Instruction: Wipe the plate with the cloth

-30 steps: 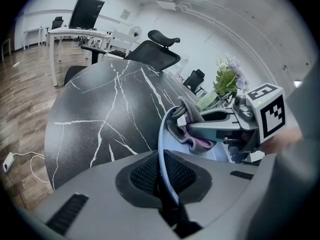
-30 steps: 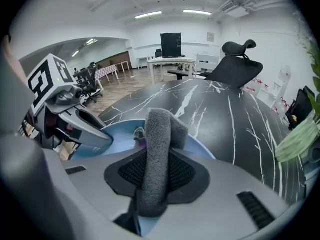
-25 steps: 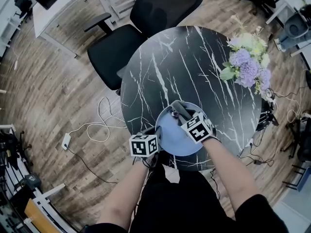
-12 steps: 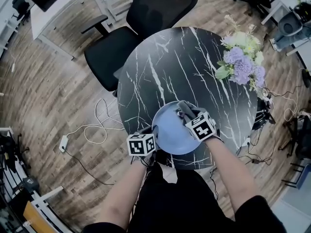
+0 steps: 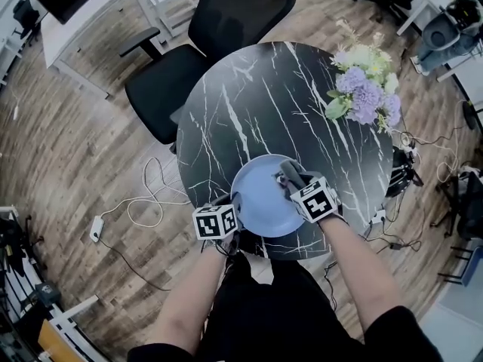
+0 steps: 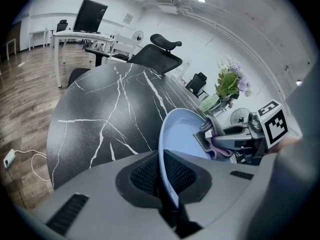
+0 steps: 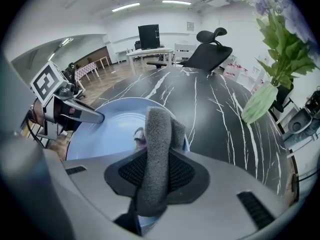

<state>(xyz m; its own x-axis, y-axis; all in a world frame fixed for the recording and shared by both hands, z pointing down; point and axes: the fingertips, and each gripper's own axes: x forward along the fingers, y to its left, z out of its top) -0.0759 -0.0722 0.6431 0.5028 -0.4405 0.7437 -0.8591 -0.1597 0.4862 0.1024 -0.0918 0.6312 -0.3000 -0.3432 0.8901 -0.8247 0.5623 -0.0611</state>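
Clamping the near rim of the plate [image 5: 260, 202] in the left gripper [image 5: 234, 204], pinching the cloth [image 7: 155, 149] (pressed on the plate's far-right side) in the right gripper [image 5: 296, 183] — might twist the plate loose near the table [image 5: 249, 96] edge if pushed hard.

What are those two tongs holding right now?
Left tongs: closed on the rim of the blue plate.
Right tongs: closed on the grey cloth, over the plate.

Marble table [image 5: 264, 104], flowers [image 5: 364, 90], office chair [image 5: 230, 17]
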